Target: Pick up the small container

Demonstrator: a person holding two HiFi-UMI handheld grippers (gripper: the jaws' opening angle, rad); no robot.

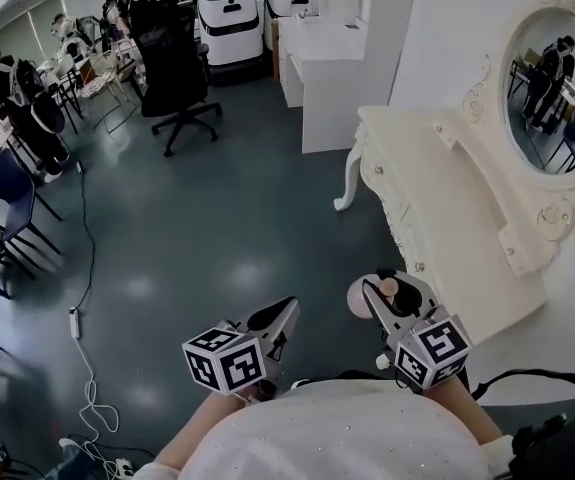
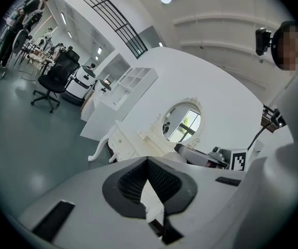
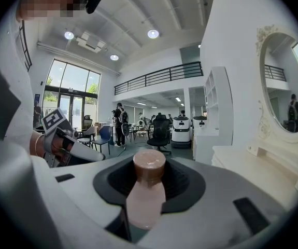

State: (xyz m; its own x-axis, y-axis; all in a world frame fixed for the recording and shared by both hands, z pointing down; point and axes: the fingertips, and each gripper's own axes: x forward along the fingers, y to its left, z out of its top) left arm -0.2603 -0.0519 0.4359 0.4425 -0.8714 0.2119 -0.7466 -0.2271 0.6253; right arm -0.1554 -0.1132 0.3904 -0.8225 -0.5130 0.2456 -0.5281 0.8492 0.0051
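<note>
Right claw (image 3: 149,158): clamped on the small container (image 3: 145,198). Its dark, ribbed pads (image 3: 182,183) press on both sides of it. The shell around the pads is smooth, pale grey plastic.

The small container is a slim bottle. The body is pale pink and rounded, narrowing at the shoulder to a brown, flat-topped cylindrical cap. It lies along the jaws, seated in the hollow between the pads, with the cap toward the claw tips. It is carried in the air, clear of any support.

Left claw (image 2: 147,161): jaws together at the tips, with nothing between them. It has the same ribbed black pads and grey shell. It is held just beside the right claw, at the person's front.

Each claw carries a cube (image 1: 225,360) with black-and-white square markers.

To the right stands a white surface (image 1: 407,163) with carved trim and curved legs. An oval mirror (image 1: 557,88) in an ornate white frame sits behind it. Below is a glossy, dark grey-green floor (image 1: 217,238). A black office chair (image 1: 172,78) stands well apart on that floor.
</note>
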